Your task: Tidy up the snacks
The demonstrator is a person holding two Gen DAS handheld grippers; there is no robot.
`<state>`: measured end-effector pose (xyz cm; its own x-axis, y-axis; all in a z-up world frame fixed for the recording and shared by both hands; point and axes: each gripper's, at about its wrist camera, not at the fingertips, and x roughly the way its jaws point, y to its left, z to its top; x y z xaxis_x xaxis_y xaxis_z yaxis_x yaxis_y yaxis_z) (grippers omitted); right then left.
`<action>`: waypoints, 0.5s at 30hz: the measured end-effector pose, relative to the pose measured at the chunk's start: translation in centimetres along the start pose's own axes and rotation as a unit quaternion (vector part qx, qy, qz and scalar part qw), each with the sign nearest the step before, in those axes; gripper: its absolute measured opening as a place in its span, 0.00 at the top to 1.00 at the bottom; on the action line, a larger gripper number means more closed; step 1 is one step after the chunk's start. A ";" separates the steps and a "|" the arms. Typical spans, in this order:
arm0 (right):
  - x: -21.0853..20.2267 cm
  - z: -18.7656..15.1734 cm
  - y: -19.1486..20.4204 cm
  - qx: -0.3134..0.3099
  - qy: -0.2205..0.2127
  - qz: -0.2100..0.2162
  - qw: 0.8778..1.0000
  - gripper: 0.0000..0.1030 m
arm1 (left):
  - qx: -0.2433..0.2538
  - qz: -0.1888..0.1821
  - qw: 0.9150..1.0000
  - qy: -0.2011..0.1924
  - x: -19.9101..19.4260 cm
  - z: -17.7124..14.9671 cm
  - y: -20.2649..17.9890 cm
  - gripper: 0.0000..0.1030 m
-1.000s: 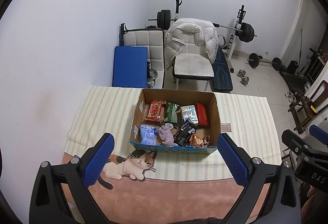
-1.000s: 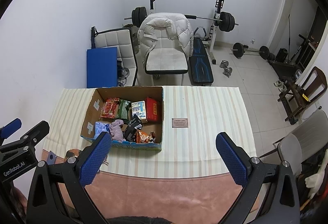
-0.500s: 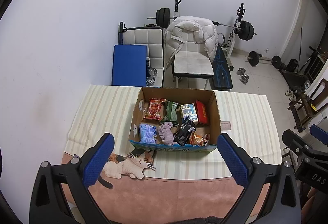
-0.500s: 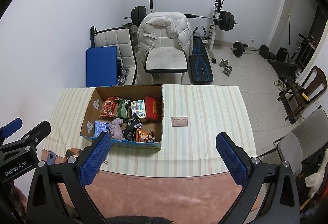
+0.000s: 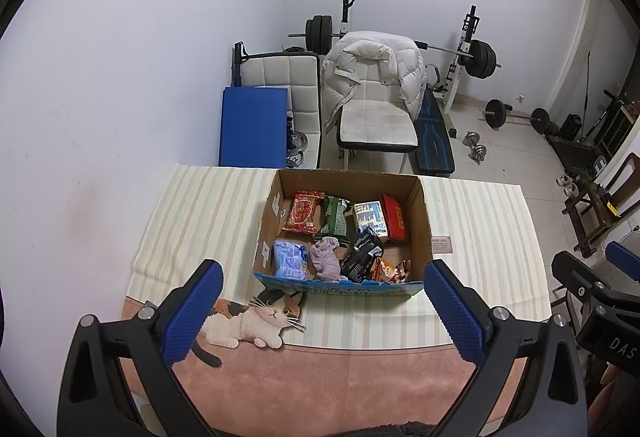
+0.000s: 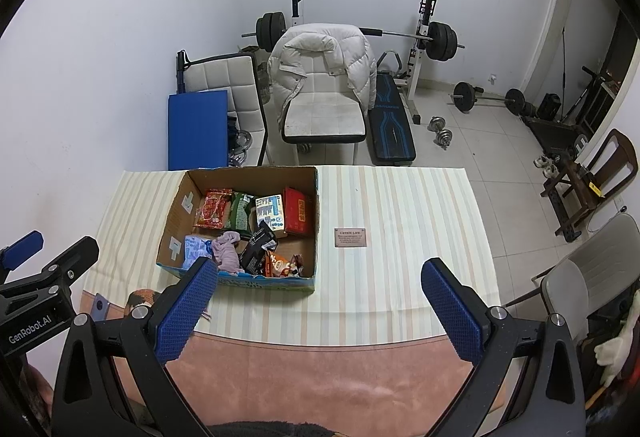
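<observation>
Snack packets lying jumbled in cardboard box on worktop — both grippers hovering spread, empty; descending vertically would be clearing box walls.

Box: matt brown cardboard. Snack packets: glossy plastic film. Counter: striped cloth cover. Tongs pads: rough blue rubber.

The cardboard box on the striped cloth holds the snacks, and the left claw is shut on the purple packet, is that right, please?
Not quite: the left claw is open and empty, as the left wrist view shows. The purple packet lies in the cardboard box on the striped cloth.
</observation>
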<state>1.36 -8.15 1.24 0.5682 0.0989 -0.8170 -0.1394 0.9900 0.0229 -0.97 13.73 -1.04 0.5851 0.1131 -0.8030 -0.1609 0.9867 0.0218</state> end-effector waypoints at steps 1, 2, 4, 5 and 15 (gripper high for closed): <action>-0.1 0.0 0.0 0.000 0.000 0.001 1.000 0.00 | 0.000 0.000 1.000 0.000 0.0 0.0 0.0 0.00; -0.1 0.0 0.0 -0.001 0.000 0.000 1.000 0.00 | 0.000 0.000 1.000 0.000 0.0 0.0 0.0 0.00; -0.1 0.0 0.0 -0.001 0.000 0.001 1.000 0.00 | -0.001 0.000 1.000 0.000 0.0 0.0 0.0 0.00; -0.1 0.0 0.0 -0.001 0.000 0.000 1.000 0.00 | 0.000 -0.001 1.000 0.000 0.0 0.0 -0.1 0.00; -0.3 -0.2 0.0 0.001 -0.003 -0.004 1.000 0.00 | 0.000 -0.002 1.000 -0.001 -0.1 -0.1 0.0 0.00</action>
<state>1.05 -8.21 1.33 0.5748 0.0911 -0.8132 -0.1331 0.9910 0.0169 -1.14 13.73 -1.07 0.5875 0.1099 -0.8018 -0.1593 0.9871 0.0185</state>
